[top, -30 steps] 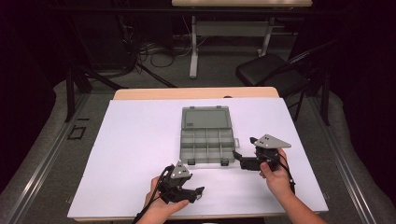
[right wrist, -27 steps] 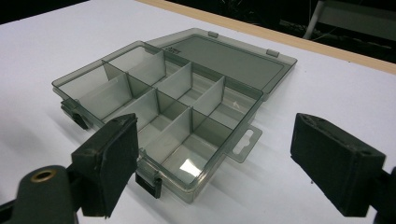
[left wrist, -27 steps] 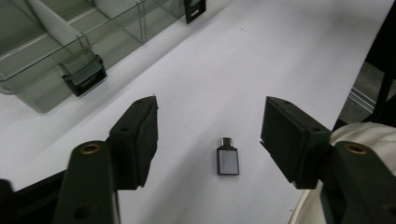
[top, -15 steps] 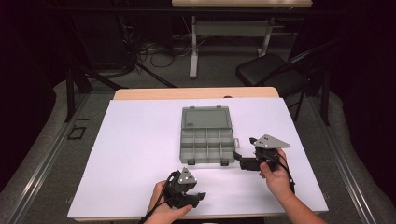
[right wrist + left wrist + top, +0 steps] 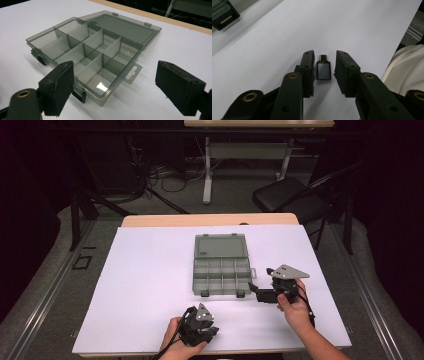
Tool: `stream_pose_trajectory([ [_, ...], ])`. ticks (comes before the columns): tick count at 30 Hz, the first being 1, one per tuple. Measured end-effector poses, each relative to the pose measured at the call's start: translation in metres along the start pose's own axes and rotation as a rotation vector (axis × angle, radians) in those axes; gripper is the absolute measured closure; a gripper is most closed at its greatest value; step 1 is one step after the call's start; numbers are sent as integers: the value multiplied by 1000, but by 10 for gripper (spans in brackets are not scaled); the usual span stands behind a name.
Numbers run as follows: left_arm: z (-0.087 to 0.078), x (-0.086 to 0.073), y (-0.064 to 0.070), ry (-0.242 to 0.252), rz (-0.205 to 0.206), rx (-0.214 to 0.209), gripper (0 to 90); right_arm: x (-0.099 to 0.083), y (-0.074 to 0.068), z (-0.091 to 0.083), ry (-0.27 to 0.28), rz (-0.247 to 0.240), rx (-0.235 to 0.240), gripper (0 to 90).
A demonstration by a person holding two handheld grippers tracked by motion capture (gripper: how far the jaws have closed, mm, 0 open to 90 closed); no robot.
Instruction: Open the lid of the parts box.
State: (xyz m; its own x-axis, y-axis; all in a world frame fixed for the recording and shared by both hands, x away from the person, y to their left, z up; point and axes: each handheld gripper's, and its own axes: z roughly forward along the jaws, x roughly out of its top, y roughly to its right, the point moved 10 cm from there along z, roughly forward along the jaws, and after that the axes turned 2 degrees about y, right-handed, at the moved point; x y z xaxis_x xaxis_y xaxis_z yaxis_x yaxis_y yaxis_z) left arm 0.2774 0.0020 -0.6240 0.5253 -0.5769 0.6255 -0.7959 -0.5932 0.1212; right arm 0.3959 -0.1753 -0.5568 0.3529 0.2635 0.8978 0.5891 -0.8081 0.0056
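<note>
A small black USB adapter (image 5: 323, 70) is seen flat on the white table cover (image 5: 150, 285), near the front edge, between the jaws of the left gripper (image 5: 325, 55). The jaws are set narrow but not closed: the adapter is just beside one pad, w/ a small gap to the other, so nothing is held yet. The adapter is judged to be light, stiff and rather smooth, approx. a flat block w/ a short metal plug at the far end; it is probably best taken by its two long sides, at the middle of the body, not at the plug, because a grip near the end could make it turn or slip out. Little force is needed. The right gripper (image 5: 115, 82) is held wide open and empty, just beside the near right corner of the open grey organizer box (image 5: 92, 52), whose compartments look empty. Compared w/ the frame of 1.0 s ago, the left gripper has been moved to the right and closer to the front edge in the high view, while the right gripper and the box are unchanged.
</note>
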Motion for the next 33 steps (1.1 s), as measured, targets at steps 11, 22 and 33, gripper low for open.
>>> stream_pose_trajectory([
  [11, 2, -2, -3, -6, -6, 11, 748, -1, 0, 1, -1, 6, 3, 155],
  [22, 2, -2, -3, -1, -9, 14, 762, -2, 2, 2, -5, 13, 5, 159],
  [33, 0, -1, -5, -1, -34, -1, 764, -2, 2, 2, -3, 15, 8, 159],
])
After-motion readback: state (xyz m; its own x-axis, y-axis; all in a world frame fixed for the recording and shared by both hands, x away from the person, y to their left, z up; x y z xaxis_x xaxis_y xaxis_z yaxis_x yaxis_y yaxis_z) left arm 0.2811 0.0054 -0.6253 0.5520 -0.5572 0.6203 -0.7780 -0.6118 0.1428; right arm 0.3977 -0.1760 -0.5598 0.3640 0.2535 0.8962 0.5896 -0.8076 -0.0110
